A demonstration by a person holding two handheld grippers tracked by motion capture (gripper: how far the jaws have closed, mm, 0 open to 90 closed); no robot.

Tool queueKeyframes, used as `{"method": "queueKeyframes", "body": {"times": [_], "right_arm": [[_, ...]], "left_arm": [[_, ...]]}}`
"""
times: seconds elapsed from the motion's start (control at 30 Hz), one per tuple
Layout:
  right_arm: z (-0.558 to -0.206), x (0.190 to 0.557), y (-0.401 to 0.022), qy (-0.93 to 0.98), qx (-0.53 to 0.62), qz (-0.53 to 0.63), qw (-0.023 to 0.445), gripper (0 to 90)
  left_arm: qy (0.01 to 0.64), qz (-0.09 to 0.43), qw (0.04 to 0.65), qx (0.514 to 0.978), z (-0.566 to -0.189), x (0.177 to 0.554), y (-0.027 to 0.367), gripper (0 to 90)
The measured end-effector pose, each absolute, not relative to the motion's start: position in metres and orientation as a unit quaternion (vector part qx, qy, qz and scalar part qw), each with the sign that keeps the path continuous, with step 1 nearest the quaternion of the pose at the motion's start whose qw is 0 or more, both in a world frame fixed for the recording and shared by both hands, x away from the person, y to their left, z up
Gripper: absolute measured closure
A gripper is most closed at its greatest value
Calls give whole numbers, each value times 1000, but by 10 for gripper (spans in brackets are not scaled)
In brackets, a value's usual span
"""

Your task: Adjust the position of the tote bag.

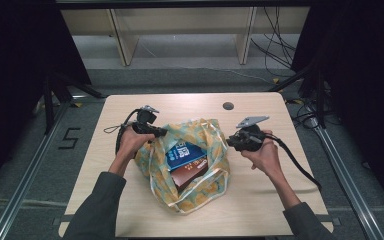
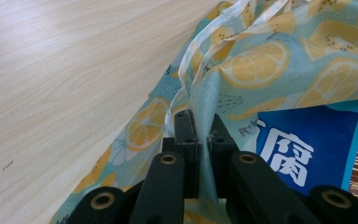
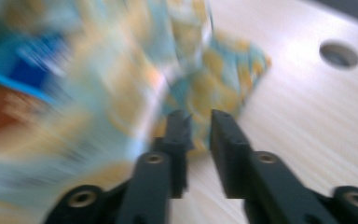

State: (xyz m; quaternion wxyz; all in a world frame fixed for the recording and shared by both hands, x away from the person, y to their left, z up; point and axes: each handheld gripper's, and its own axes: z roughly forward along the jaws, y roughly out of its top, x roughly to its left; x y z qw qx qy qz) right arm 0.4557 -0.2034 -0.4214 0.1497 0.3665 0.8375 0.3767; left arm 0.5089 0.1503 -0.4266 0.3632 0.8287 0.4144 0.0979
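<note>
The soft lemon bag (image 1: 190,165) lies mid-frame on the table (image 1: 260,210), books (image 1: 187,162) inside. The left gripper (image 2: 200,128) pinches its floppy rim. The right gripper (image 3: 198,126) is a little apart, holding nothing. Grab the thin edge.

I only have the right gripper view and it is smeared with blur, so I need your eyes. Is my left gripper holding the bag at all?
Observer: Yes. In its own view the left gripper has its jaws closed on a fold of the lemon-print bag at the rim.
Operator: What is inside the bag?
Observer: A blue packet with white characters lies in the open mouth, and a brown box sits beside it, nearer the person.
Operator: Has my right gripper got fabric yet?
Observer: From above, the right gripper sits at the bag's right edge; whether it touches can't be told. Its own view shows a gap between the jaws.
</note>
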Motion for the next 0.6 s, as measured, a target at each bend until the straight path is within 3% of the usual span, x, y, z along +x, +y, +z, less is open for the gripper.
{"method": "queueKeyframes", "body": {"times": [0.13,0.27,0.3,0.33,0.4,0.43,0.6], "right_arm": [[-397,443,-195,827,367,408,118,532],[-402,440,-172,831,363,408,109,435],[-404,439,-168,831,374,400,95,461],[-407,441,-166,846,360,380,101,545],[-417,444,-162,858,343,365,118,815],[-418,445,-165,866,330,358,114,900],[-416,449,-187,858,335,365,139,900]], "left_arm": [[412,98,361,831,-425,508,149,853],[411,98,361,831,-423,507,149,851],[411,98,362,831,-423,507,149,851],[411,98,363,830,-422,507,150,852],[411,99,367,828,-422,506,151,857],[410,97,368,829,-422,506,152,858],[410,99,368,829,-422,506,154,870]]}}
